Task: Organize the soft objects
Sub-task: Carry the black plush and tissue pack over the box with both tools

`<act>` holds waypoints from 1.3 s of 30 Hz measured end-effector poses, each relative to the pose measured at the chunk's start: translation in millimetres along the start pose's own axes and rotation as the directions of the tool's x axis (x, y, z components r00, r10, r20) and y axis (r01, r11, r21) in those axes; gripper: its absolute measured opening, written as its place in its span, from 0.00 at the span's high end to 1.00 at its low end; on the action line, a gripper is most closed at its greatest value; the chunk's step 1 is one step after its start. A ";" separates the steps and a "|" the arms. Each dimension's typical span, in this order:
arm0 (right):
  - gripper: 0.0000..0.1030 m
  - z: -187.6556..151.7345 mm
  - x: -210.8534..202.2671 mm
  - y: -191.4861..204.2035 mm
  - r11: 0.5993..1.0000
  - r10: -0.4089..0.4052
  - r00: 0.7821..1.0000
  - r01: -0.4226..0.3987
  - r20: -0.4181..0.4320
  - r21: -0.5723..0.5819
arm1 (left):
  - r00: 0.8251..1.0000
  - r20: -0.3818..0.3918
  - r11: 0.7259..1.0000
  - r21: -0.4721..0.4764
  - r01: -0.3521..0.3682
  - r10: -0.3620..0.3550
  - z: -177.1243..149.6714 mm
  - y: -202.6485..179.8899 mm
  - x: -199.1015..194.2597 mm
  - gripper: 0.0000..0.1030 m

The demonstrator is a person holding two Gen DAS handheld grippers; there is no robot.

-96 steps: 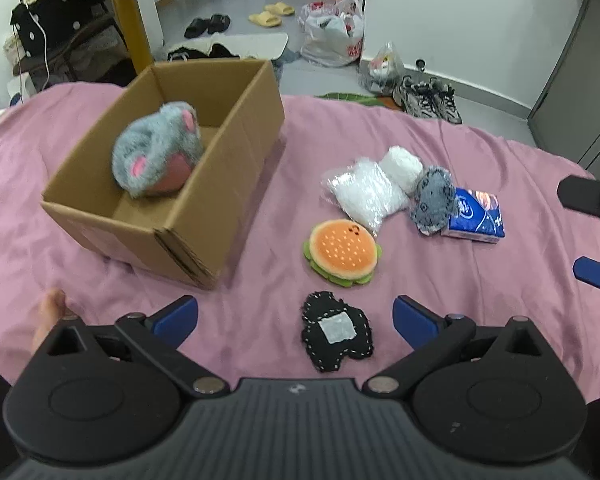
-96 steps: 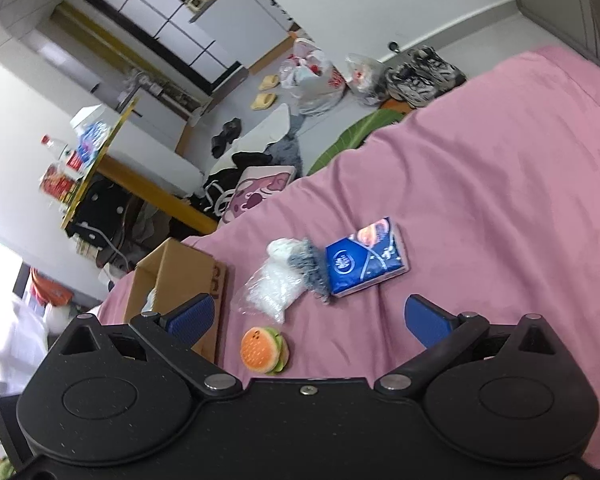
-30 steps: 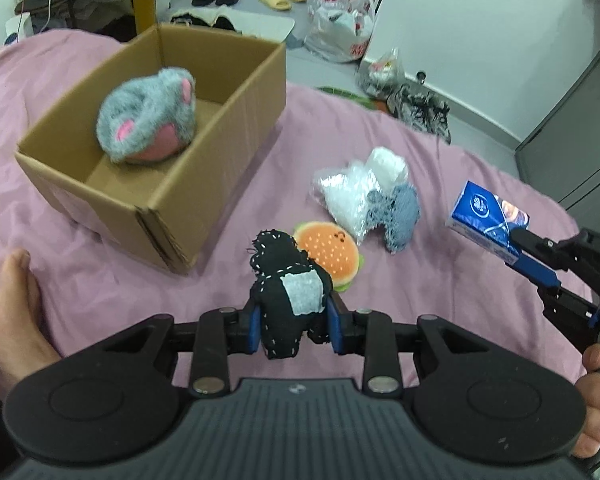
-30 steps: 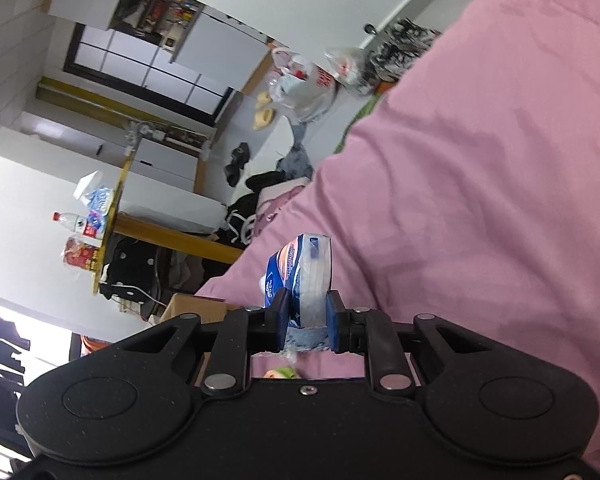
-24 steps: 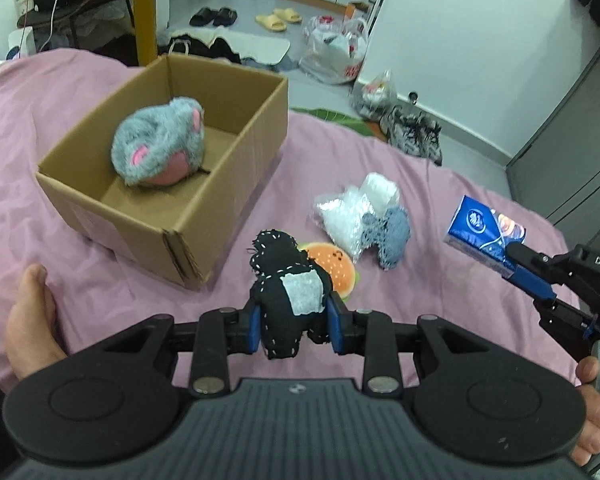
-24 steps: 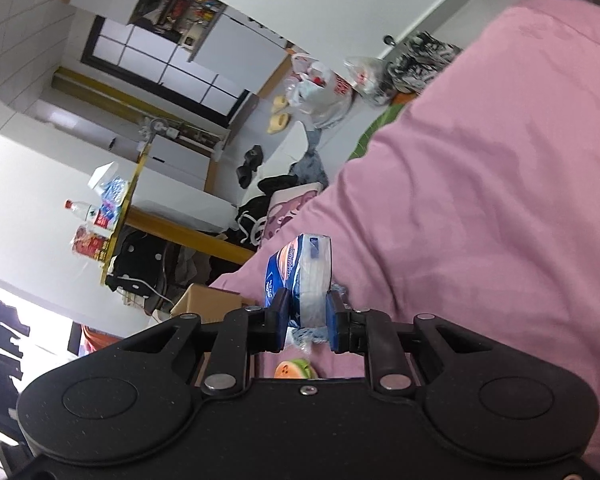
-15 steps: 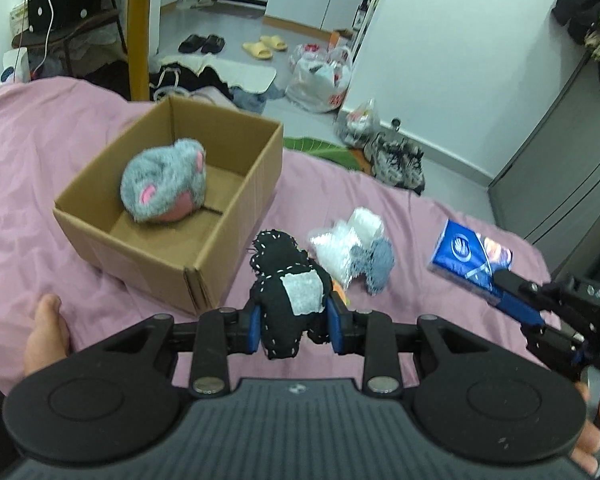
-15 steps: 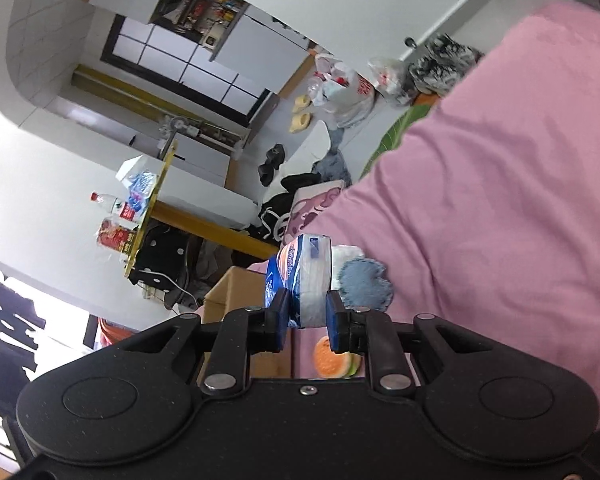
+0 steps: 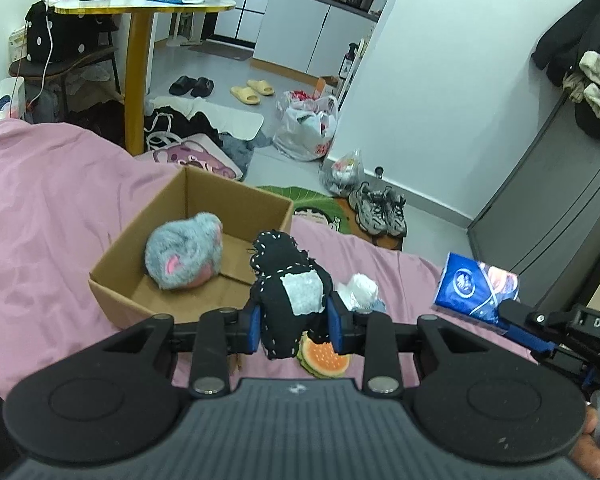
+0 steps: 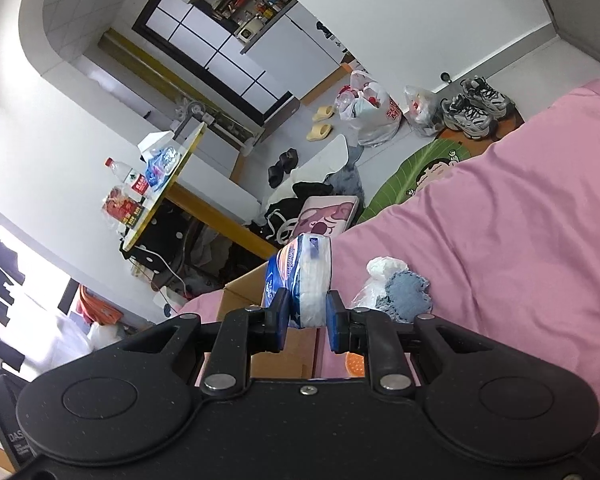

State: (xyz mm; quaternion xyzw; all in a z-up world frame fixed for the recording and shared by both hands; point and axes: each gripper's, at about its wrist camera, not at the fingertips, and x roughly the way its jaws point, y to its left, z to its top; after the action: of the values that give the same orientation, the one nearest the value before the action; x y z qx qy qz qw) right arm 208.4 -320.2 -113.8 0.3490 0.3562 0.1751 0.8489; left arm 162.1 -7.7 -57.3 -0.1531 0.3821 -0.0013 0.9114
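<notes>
Left tongs (image 9: 294,322) clamped on black felt plush with white stitching and grey patch (image 9: 288,296), held in air above pink bed sheet (image 9: 48,208), near open brown cardboard box (image 9: 148,280). Grey fluffy mouse plush with pink ears (image 9: 186,252) inside box. Right tongs (image 10: 307,322) clamped on blue plastic tissue pack (image 10: 302,280), lifted off bed. On sheet: flat burger-shaped plush (image 9: 324,358), white crinkly plastic bag (image 10: 380,270), blue-grey knitted piece (image 10: 406,296) touching bag.

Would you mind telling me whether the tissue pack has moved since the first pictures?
Yes. The tissue pack no longer lies on the pink bedspread; the right gripper holds it up in the air.
</notes>
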 end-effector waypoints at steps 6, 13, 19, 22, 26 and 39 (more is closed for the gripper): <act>0.81 -10.7 6.7 17.2 1.000 -0.008 1.000 0.008 0.009 -0.014 | 1.000 0.015 1.000 -0.022 0.013 -0.012 9.9 21.1 -0.3 0.70; 0.81 -17.8 16.2 37.2 0.999 -0.028 0.999 0.029 0.028 -0.022 | 0.998 0.046 0.999 -0.025 0.048 -0.047 27.6 36.4 -0.2 0.70; 0.81 -22.5 31.9 50.0 0.998 -0.048 0.999 0.048 0.014 -0.038 | 0.996 0.068 0.997 -0.032 0.065 -0.063 37.3 48.1 6.6 0.70; 0.81 -24.2 41.0 53.7 0.997 -0.057 0.998 0.056 -0.001 -0.052 | 0.995 0.068 0.996 -0.051 0.071 -0.068 37.7 57.6 12.7 0.70; 0.81 -26.4 51.7 65.8 0.995 -0.061 0.998 0.059 -0.012 -0.085 | 0.996 0.064 0.993 -0.094 0.067 -0.062 35.5 70.5 19.5 0.69; 0.81 -34.3 97.6 89.7 0.990 -0.090 0.993 0.080 -0.078 -0.117 | 0.999 0.025 0.990 -0.140 0.034 -0.030 30.0 95.1 42.0 0.69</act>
State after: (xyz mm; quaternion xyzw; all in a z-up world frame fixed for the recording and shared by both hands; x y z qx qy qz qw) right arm 245.9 -188.6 -113.9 0.2769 0.3950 0.1730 0.8587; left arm 201.8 86.2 -93.3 -0.2232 0.3683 0.0127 0.9025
